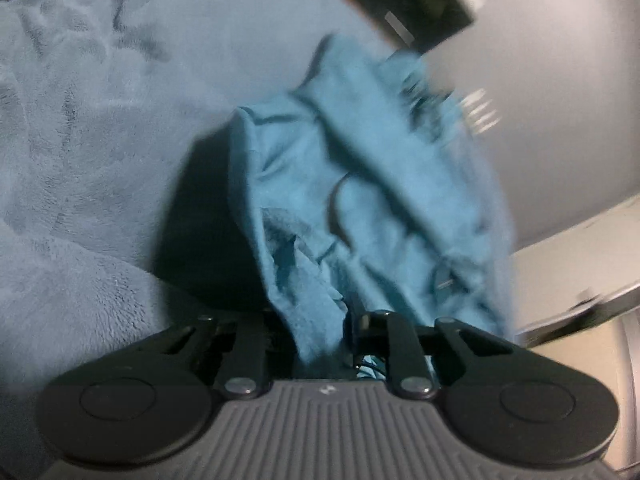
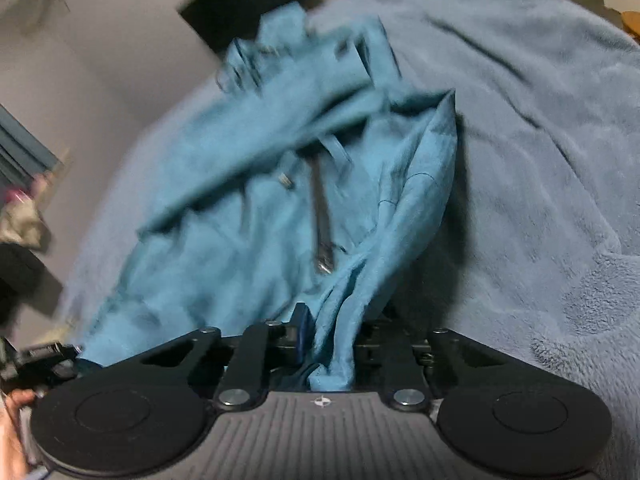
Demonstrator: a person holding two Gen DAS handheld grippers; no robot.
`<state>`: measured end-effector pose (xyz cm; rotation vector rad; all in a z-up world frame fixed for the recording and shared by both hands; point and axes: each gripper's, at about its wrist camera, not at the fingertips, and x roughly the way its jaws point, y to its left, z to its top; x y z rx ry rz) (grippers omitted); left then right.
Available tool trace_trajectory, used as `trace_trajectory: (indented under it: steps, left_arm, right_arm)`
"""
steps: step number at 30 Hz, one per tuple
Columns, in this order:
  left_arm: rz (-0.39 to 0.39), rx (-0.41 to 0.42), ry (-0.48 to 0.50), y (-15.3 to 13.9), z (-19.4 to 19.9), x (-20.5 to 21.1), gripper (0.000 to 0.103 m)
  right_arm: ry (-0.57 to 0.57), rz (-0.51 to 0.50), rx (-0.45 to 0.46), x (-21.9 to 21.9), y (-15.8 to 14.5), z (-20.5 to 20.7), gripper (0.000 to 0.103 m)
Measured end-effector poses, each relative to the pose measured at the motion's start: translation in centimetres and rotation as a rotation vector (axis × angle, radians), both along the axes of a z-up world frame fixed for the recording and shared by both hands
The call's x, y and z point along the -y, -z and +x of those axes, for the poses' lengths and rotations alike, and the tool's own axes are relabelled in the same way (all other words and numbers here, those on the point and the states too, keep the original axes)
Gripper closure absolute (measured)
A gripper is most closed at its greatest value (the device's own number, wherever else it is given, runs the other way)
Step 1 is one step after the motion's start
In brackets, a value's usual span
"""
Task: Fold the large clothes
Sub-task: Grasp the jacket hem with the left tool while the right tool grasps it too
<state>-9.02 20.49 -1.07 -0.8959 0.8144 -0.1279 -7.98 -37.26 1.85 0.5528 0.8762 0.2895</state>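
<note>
A teal jacket (image 1: 360, 184) with a metal zipper hangs bunched in the air above a fluffy light-blue blanket (image 1: 80, 140). My left gripper (image 1: 324, 344) is shut on a fold of the teal jacket, whose fabric runs down between the jaws. In the right wrist view the same jacket (image 2: 248, 184) is lifted and blurred, its zipper (image 2: 322, 216) hanging down the middle. My right gripper (image 2: 332, 356) is shut on another fold of the jacket. The left gripper also shows at the lower left of the right wrist view (image 2: 44, 360), holding the jacket's other end.
The blanket (image 2: 540, 140) covers the surface under the jacket. A dark rectangular object (image 1: 404, 0) hangs on the grey wall behind. A pale ledge or furniture edge (image 1: 580, 264) lies at the right. Clutter (image 2: 20, 216) shows at the left.
</note>
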Motion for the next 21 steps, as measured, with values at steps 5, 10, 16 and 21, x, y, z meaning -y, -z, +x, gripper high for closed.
trace_trajectory:
  steps: [5,10,16,21]
  left_arm:
    - [-0.103,0.105,0.012,-2.2,-2.3,-1.7,0.092]
    - [-0.109,0.163,0.072,-4.6,-3.6,-1.4,0.092]
    - [-0.194,0.269,0.073,-7.6,-5.9,-2.7,0.092]
    - [-0.205,0.399,0.121,-12.5,-8.6,-2.8,0.092]
  right_arm:
    - [0.055,0.225,0.068,3.6,-1.9,-2.3,0.092]
    - [0.042,0.338,0.102,6.0,-3.6,-4.1,0.094]
    - [0.025,0.468,0.154,9.4,-7.1,-5.9,0.094]
    - [-0.033,0.503,0.251,12.1,-12.1,-8.1,0.094]
